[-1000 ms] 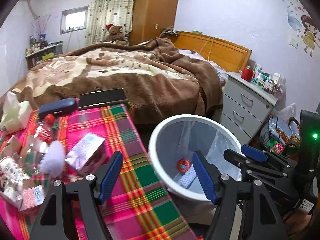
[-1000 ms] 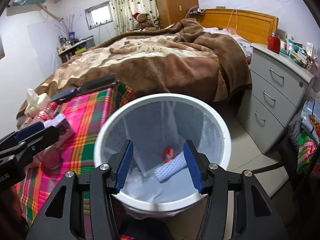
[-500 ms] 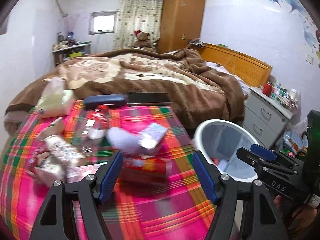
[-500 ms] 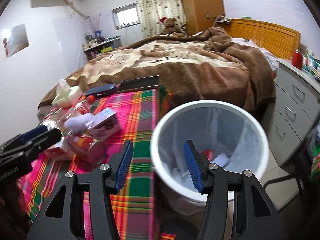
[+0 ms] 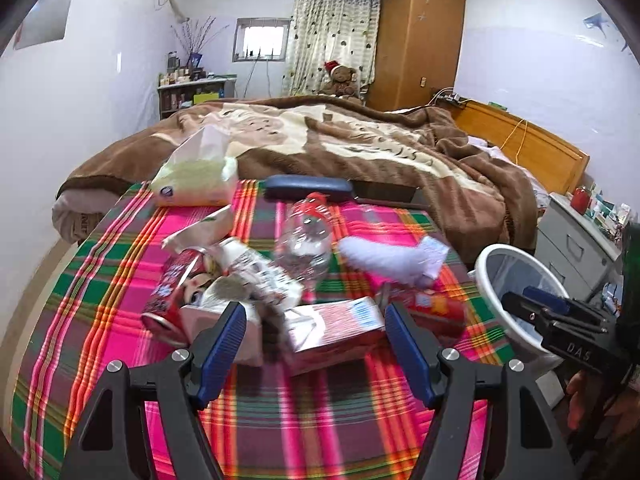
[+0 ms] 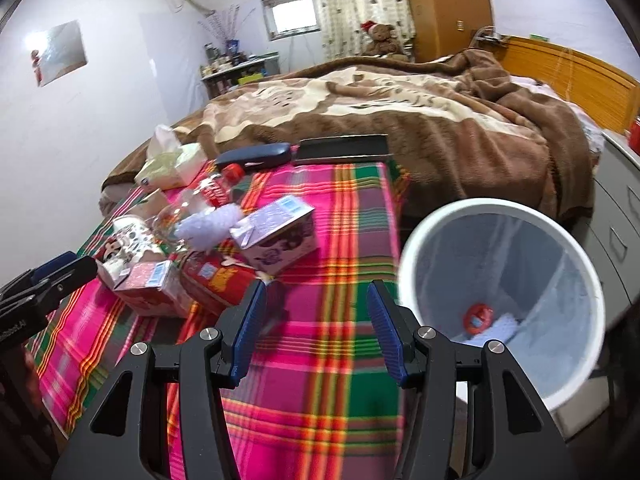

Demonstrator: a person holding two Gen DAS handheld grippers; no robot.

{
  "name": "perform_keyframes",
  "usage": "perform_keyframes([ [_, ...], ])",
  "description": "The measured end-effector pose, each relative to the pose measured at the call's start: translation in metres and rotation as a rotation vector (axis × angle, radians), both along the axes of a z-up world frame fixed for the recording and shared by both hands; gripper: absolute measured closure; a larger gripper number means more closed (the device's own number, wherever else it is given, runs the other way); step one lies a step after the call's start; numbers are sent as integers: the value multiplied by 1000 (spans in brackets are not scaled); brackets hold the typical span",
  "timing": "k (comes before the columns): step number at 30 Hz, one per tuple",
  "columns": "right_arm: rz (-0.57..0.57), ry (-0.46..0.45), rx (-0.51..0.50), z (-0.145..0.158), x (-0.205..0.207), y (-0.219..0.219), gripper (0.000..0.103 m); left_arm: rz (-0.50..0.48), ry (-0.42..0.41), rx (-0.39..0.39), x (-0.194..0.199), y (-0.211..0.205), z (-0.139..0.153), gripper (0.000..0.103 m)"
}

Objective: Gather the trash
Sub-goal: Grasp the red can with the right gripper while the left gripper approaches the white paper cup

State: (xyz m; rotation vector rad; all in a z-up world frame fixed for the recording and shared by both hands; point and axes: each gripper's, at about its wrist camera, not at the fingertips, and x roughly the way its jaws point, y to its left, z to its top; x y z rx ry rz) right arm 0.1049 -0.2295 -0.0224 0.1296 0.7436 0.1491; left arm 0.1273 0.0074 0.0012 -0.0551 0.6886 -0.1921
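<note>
**Plaid worktop piled with trash, both jaws empty**

Plaid cloth in pink and green covers the worktop (image 5: 120,320), with the white bin (image 6: 500,216) standing just off its edge, a red item and white wad lying inside. Trash clusters on the cloth: a clear bottle (image 5: 306,240), a pink carton (image 5: 336,326), a red can (image 5: 168,296). Left gripper (image 5: 314,336) hangs over the carton, jaws apart, gripping nothing. Right gripper (image 6: 316,328) is open over bare cloth beside the bin.
</note>
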Motion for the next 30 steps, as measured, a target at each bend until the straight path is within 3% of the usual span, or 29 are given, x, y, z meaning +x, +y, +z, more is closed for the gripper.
perform_keyframes([
  [8, 136, -1, 6, -2, 16, 24, 49, 24, 48, 11, 16, 26, -13, 31],
  [14, 262, 12, -44, -9, 22, 48, 49, 38, 75, 9, 23, 37, -23, 31],
  [26, 380, 83, -115, -19, 22, 73, 44, 73, 98, 12, 38, 59, -33, 31],
  [30, 349, 100, -143, -23, 26, 79, 44, 56, 102, 4, 46, 59, -35, 30],
])
